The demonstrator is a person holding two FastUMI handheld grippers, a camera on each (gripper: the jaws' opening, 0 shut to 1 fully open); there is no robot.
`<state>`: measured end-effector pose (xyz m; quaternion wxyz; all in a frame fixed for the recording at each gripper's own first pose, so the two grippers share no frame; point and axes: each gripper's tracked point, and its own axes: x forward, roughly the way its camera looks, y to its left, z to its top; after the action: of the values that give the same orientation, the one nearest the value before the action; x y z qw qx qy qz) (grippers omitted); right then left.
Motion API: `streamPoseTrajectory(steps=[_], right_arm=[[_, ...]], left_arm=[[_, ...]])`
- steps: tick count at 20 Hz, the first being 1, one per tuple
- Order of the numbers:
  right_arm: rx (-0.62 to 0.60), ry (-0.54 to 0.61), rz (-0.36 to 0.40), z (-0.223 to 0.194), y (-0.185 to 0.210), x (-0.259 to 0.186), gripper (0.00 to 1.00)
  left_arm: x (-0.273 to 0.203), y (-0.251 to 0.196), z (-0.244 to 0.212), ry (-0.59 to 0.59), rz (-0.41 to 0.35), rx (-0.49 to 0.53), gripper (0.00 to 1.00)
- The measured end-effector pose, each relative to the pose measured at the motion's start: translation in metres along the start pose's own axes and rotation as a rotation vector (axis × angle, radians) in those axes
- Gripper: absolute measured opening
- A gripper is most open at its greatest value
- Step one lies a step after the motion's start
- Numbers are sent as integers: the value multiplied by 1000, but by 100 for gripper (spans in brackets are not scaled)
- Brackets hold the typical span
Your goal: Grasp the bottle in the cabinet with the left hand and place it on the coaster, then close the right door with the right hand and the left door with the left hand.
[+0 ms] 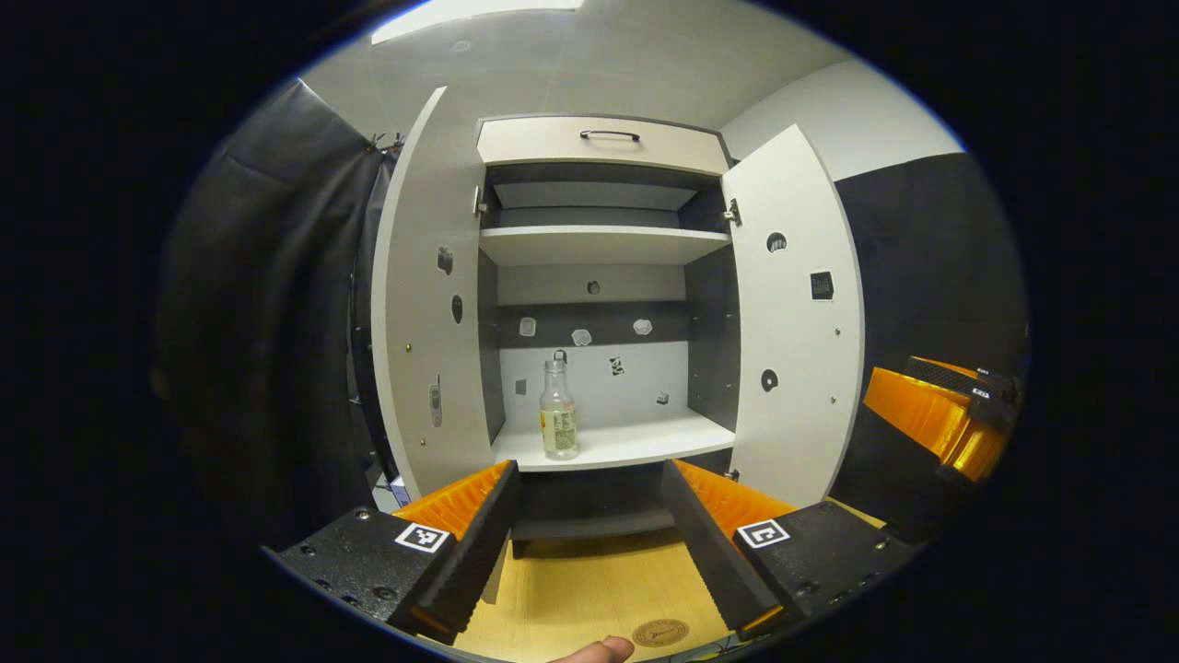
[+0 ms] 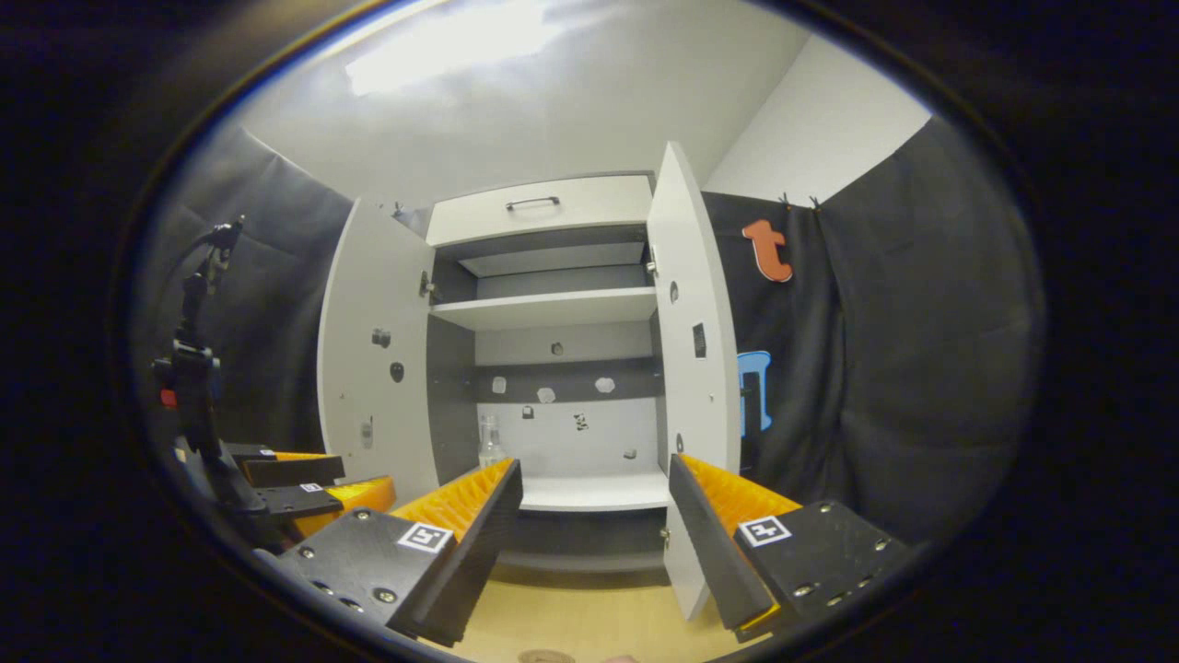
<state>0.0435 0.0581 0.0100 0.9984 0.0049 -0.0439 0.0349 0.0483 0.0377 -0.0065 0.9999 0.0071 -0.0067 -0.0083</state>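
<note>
My left gripper (image 1: 589, 543) is spread, empty. The clear glass bottle (image 1: 558, 412) stands near the shelf edge; an off-centre approach could topple it.

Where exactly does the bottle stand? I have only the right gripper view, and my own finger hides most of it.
Observer: In the left gripper view the bottle stands upright on the left part of the lower shelf.
Operator: Is the left gripper at it?
Observer: No. The left gripper is open, in front of the cabinet and apart from the bottle, with nothing between its fingers.
Operator: And the coaster?
Observer: The coaster lies on the wooden table, near the bottom edge of the left gripper view, with nothing on it.
</note>
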Motion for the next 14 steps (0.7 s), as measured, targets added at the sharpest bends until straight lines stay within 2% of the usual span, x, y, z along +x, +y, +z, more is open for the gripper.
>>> streamPoseTrajectory(steps=[2, 3, 4, 6, 9, 12, 14], right_arm=[[-6, 9, 7, -6, 3, 8, 97], [-5, 15, 6, -9, 4, 11, 93], [-3, 18, 4, -11, 5, 13, 97], [-2, 18, 7, -12, 5, 16, 97], [-21, 20, -5, -9, -3, 22, 97], [-3, 15, -10, -2, -18, 24, 97], [9, 26, -25, -1, -34, 22, 97]], left_arm=[[8, 3, -2, -3, 1, 4, 98], [15, 4, -4, 0, 2, 8, 98], [23, 5, -6, -2, 3, 11, 98], [43, 8, -8, -11, 3, 12, 98], [87, 6, -15, -20, -22, 39, 98], [140, 9, -18, -52, -14, 43, 98], [176, 12, -34, -30, -4, 30, 97]])
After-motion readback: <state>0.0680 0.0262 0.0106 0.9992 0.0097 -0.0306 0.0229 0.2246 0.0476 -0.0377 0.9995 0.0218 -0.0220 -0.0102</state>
